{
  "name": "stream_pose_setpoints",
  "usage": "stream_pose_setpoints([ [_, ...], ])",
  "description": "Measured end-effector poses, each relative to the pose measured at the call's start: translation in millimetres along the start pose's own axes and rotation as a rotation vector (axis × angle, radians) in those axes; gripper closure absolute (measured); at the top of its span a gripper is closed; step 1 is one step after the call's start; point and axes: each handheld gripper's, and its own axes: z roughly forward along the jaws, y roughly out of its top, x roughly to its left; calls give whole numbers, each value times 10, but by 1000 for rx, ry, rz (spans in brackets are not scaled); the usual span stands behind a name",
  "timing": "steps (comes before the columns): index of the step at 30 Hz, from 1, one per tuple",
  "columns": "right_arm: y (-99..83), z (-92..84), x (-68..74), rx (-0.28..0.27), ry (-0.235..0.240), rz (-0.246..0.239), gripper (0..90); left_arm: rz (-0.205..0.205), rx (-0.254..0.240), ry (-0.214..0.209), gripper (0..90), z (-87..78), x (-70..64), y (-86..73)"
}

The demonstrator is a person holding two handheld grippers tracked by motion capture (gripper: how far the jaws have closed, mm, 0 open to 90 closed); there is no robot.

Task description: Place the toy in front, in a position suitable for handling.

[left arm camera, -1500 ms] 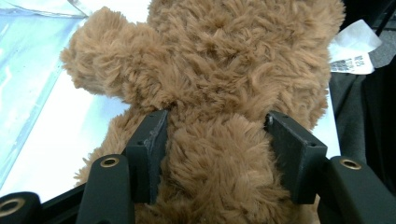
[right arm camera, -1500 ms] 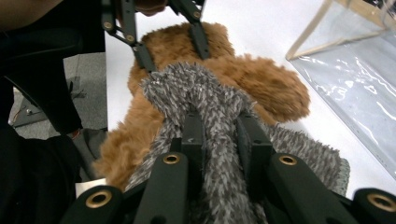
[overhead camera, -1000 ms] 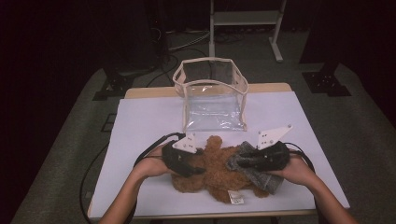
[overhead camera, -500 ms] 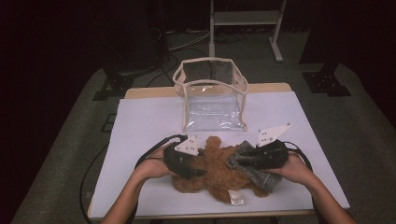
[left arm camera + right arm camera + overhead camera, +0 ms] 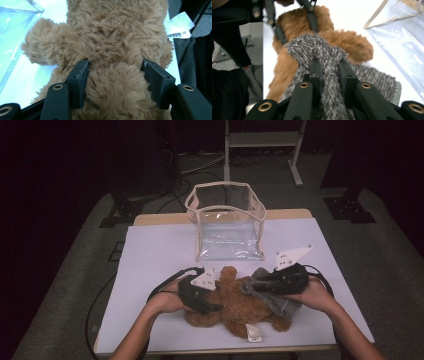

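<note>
A brown teddy bear lies on the white table near its front edge. My left gripper comes in from the left. Its jaws have just been closing and now press into the bear's plush from both sides, so the left gripper is shut on it. From the right, my right gripper is shut on a grey fuzzy cloth draped over the bear's right side. The cloth bunches between the narrow jaws of the right gripper, with the bear behind it.
A clear plastic bag with beige trim stands open at the back middle of the table. A white tag hangs off the bear toward the front edge. A metal stand rises on the floor beyond the table.
</note>
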Motion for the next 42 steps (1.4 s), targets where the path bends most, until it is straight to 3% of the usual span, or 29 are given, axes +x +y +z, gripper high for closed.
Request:
stream_pose_setpoints([
  [4,90,161,-8,12,14,-18,749,10,9,3,406,3,-30,1],
  [8,54,223,15,14,22,-11,750,10,9,-4,406,-6,-49,-18],
  [15,-56,94,53,5,12,-8,749,25,31,10,408,-17,-95,-2],
  [20,-124,-28,38,2,-7,11,749,19,15,4,408,-29,-85,-27],
  [25,-203,-47,33,-14,7,39,749,18,7,-2,407,-30,-80,-18],
  [29,-46,-11,28,-8,-6,13,748,38,21,6,408,-15,-110,9],
  [34,265,328,-2,43,26,-43,749,58,32,10,407,-15,-142,17],
  [37,356,503,-15,66,42,-53,749,55,26,11,407,-19,-146,-6],
  [39,342,505,-52,66,44,-40,748,52,21,11,407,-17,-144,-10],
  [42,238,373,-117,45,22,-9,749,52,28,15,408,-13,-141,1],
])
